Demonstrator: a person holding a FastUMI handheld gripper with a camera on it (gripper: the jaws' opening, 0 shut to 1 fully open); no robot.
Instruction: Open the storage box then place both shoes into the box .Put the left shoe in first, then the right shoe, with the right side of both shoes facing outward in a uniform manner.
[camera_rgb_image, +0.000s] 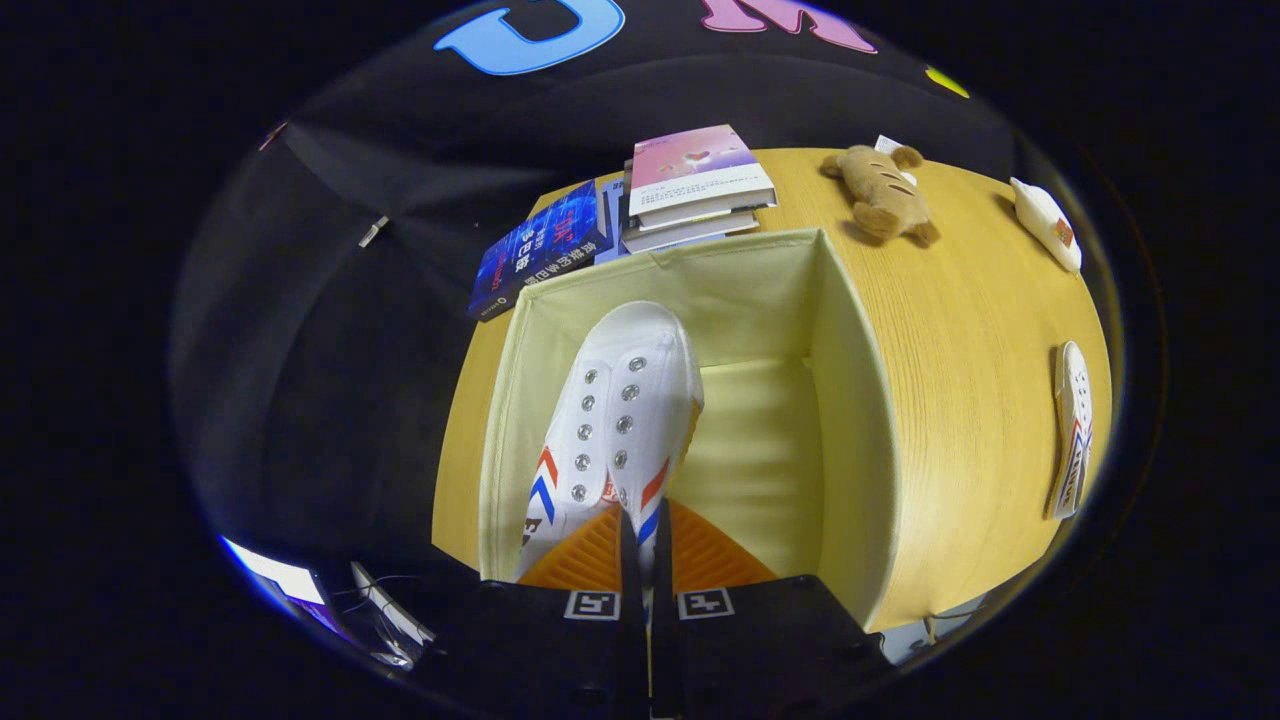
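Risk of a crooked drop: my jaws (640, 560), clenched on the heel collar of the white shoe (620, 410), hold it toe-down inside the open storage box (850, 400); a premature release could tip it sideways, while the second shoe (1073, 430) waits at three o'clock on the desk (960, 330).

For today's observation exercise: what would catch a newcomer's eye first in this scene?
First, the white shoe with red and blue stripes, pinched at its heel end by the shut claw and hanging toe-first in the open cream storage box. Next, the second shoe on the wooden table beside the box, and the plush toy beyond it.
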